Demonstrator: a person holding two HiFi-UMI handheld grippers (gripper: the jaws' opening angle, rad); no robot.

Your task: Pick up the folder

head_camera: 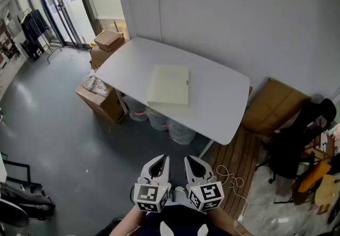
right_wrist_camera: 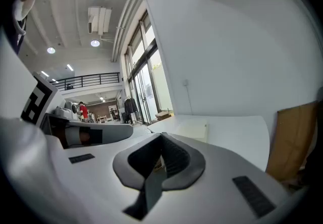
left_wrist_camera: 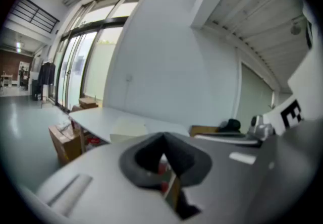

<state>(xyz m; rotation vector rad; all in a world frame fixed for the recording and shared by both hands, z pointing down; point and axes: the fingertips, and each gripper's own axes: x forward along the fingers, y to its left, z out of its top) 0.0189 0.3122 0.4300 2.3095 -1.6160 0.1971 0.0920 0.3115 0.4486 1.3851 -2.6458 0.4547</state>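
A pale cream folder [head_camera: 169,85] lies flat in the middle of a white table [head_camera: 223,104], seen from above in the head view. Both grippers are held side by side near the body, well short of the table. My left gripper [head_camera: 161,159] is shut with nothing in it. My right gripper [head_camera: 192,161] is shut and empty too. In the left gripper view the folder [left_wrist_camera: 127,129] shows faintly on the table beyond the jaws. The right gripper view shows the folder [right_wrist_camera: 191,128] lying on the table [right_wrist_camera: 237,134] ahead.
Cardboard boxes [head_camera: 101,97] stand by the table's left end, with more boxes [head_camera: 108,42] near the glass doors. White bags [head_camera: 159,121] sit under the table. A brown board [head_camera: 273,106] leans at the right wall beside a black chair [head_camera: 295,144]. A cable [head_camera: 229,176] lies on the floor.
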